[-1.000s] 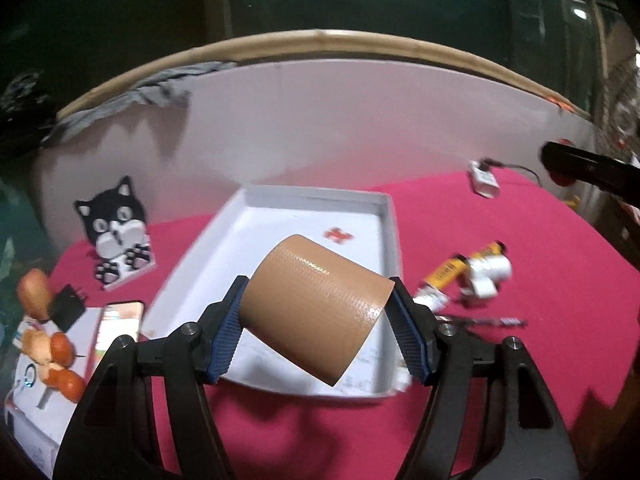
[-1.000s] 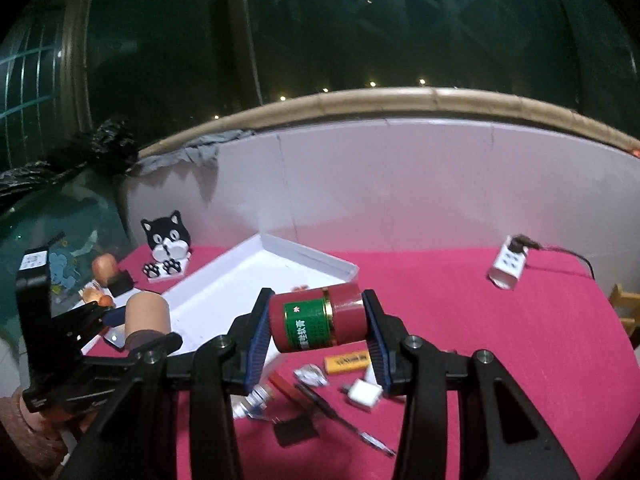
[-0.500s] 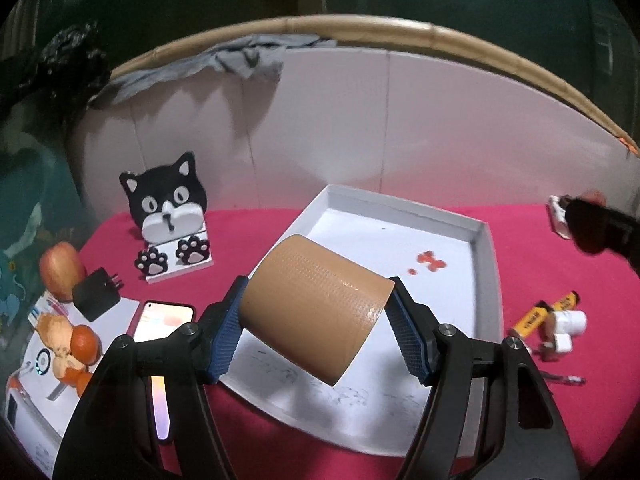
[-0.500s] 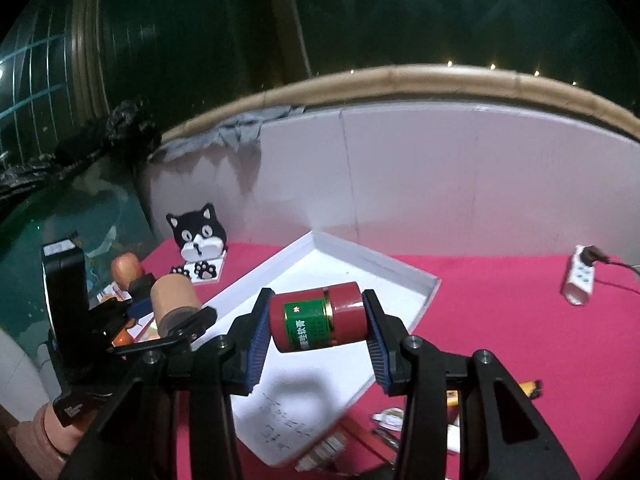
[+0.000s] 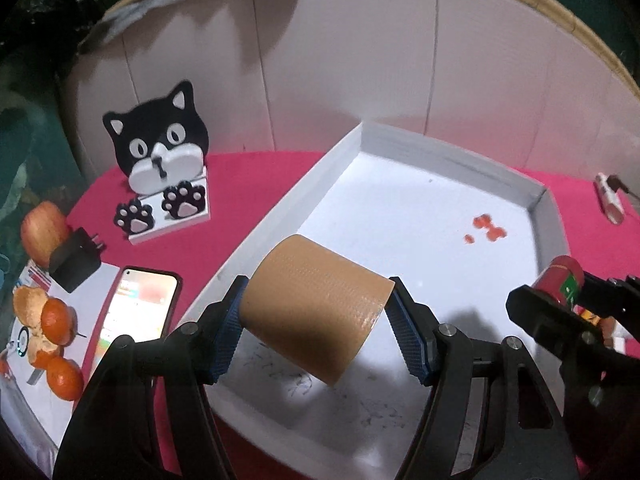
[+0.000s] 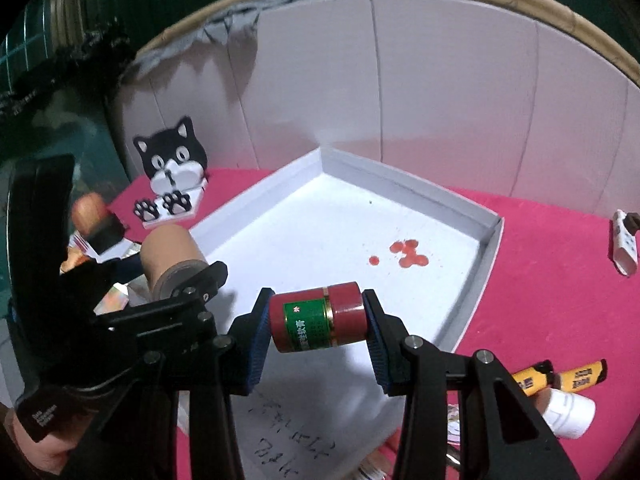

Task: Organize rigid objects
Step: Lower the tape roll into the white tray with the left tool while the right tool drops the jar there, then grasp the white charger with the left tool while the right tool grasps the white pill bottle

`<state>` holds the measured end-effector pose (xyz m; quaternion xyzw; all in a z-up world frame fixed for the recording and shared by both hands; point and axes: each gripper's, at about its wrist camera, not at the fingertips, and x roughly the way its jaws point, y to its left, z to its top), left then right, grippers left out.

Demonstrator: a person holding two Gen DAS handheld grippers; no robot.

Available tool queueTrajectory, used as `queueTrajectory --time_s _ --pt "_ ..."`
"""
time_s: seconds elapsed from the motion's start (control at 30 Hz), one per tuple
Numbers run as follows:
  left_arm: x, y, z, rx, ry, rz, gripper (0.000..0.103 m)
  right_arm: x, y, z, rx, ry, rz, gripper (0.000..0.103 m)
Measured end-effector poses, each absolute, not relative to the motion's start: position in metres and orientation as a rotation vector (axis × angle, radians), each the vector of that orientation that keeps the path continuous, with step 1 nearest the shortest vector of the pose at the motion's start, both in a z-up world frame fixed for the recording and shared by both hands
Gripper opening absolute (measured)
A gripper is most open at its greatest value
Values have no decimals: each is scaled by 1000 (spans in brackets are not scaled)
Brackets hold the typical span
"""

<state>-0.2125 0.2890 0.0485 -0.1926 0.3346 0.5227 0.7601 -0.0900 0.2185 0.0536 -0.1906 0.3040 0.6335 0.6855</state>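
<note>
Two loads poised above the white tray (image 5: 536,216): left gripper (image 5: 316,336) clamping the tan tape roll (image 5: 316,312), right gripper (image 6: 318,320) clamping the red canister (image 6: 318,316); either cylinder, once released, could roll away, perhaps over the low rim.

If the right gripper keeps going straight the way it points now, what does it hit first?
Most likely the bare white floor of the tray. The right gripper, shut on the red can, points down over the tray's middle; the red spots lie further right. Depth is hard to judge.
</note>
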Motion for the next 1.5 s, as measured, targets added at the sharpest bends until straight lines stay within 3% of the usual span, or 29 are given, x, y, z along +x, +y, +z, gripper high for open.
queueTrajectory --time_s 0.27,0.33,0.4,0.47,0.53,0.73,1.1,1.5 --pt "-219 298 43 -526 688 1069 69 -94 223 48 -454 655 1388 44" --pt "-220 295 46 -524 670 1072 78 -94 224 47 -454 649 1375 48" --pt "-224 292 52 -502 646 1119 89 -92 220 48 -442 632 1354 63" --pt "-229 292 56 -504 618 1147 101 -86 216 51 -414 617 1338 94" --pt "-234 293 60 -508 611 1172 103 -83 213 54 -402 607 1324 103" --pt "-241 277 78 -485 552 1169 103 -73 194 71 -357 557 1316 103" --pt "-217 222 109 -424 461 946 103 24 87 115 -106 448 1123 103" --pt "-165 157 89 -343 606 647 103 69 53 39 -199 718 1027 103"
